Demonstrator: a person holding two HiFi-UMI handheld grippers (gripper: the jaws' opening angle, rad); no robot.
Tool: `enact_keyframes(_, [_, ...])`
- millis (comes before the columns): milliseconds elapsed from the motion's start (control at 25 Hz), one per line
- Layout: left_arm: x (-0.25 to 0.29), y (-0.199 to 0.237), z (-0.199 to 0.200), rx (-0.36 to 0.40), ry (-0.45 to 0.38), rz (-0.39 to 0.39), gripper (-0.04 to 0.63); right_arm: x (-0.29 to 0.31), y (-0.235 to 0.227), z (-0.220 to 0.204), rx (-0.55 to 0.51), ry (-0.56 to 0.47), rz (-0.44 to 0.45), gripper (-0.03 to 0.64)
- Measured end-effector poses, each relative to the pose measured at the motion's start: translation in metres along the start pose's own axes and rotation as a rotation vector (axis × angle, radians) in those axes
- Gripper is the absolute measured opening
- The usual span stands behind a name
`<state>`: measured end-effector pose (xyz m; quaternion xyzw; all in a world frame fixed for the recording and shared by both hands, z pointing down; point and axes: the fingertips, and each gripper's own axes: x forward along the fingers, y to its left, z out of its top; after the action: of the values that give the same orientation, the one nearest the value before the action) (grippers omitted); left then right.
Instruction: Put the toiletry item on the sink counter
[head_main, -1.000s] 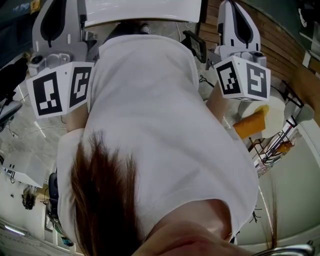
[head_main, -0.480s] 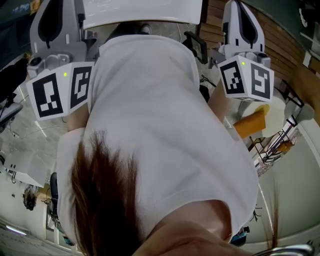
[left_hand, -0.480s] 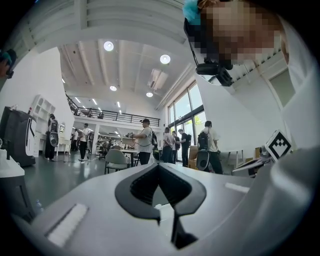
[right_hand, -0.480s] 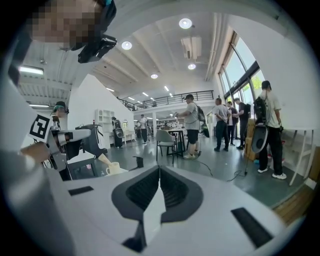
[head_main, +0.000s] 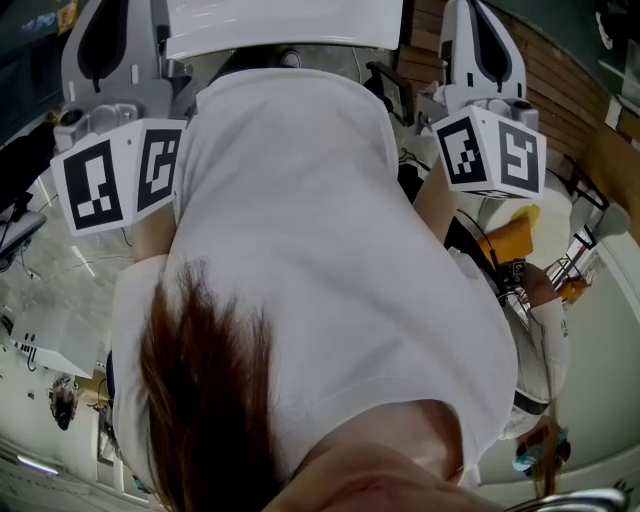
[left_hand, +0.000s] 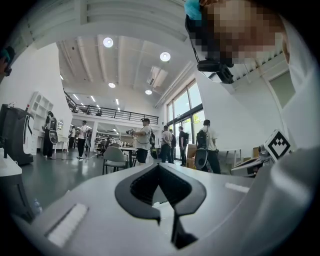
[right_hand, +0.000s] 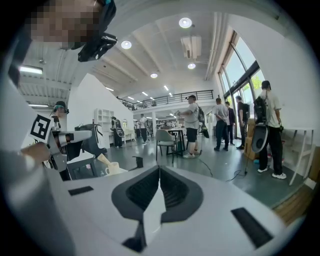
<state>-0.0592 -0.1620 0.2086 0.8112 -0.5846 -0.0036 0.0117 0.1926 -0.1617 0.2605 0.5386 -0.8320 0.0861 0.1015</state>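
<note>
No toiletry item and no sink counter show in any view. In the head view the person's white shirt (head_main: 300, 250) fills the middle. The left gripper's marker cube (head_main: 118, 180) hangs at that shirt's left, the right gripper's marker cube (head_main: 490, 150) at its right. Both gripper bodies point to the top of that picture, their tips out of sight there. In the left gripper view my left gripper (left_hand: 159, 167) has its jaws closed together with nothing between them. My right gripper (right_hand: 159, 172) is shut and empty too. Both point out into a large hall.
Several people (left_hand: 144, 137) stand around a table and chairs (right_hand: 167, 142) far off in the hall. A white cup (right_hand: 112, 167) sits on a stand at the left. An orange object (head_main: 508, 240) and another person (head_main: 545, 330) are at the right of the head view.
Another person has come into the head view's lower right, partly covering the orange object. Both grippers have barely shifted and stay shut.
</note>
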Motion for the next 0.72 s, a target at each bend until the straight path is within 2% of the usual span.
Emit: enact_keyframes(720, [0.0087, 0.0092, 0.0021, -0.026, 0.010, -0.025, 0.009, 0.0042, 0.0037, 0.0065, -0.002, 0.020, -0.029, 0.011])
